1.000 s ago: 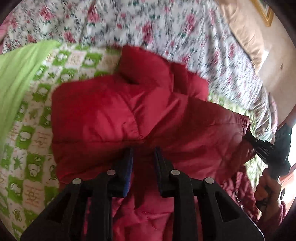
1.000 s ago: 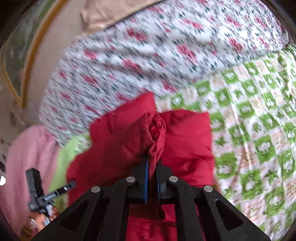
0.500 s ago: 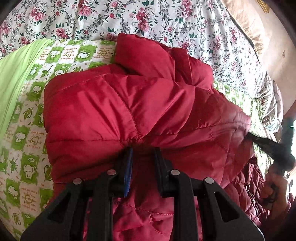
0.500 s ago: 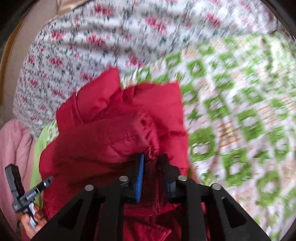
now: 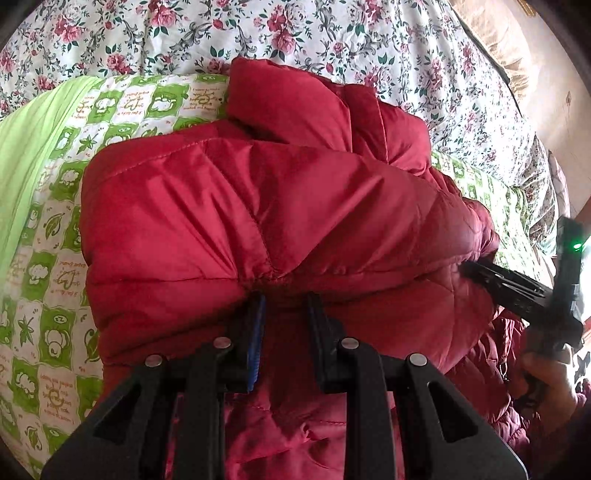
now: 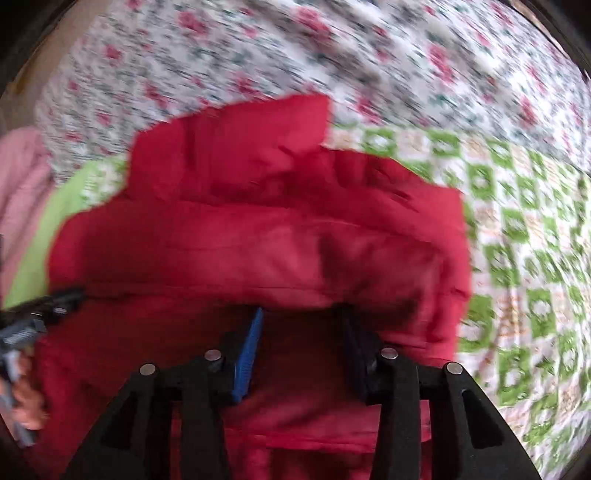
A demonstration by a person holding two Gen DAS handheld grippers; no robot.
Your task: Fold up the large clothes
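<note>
floral bedspread (image 5: 332, 33), green-checked blanket (image 5: 48, 258)

red jacket (image 5: 258, 221) bulks ahead; checked blanket (image 5: 55, 258) open leftward

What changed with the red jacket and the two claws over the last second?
The right claw opened, letting go of the bunched edge of the red puffer jacket, whose folded-over layer now lies farther across. The left claw stayed open at the fold; the green checked blanket is unchanged.
</note>
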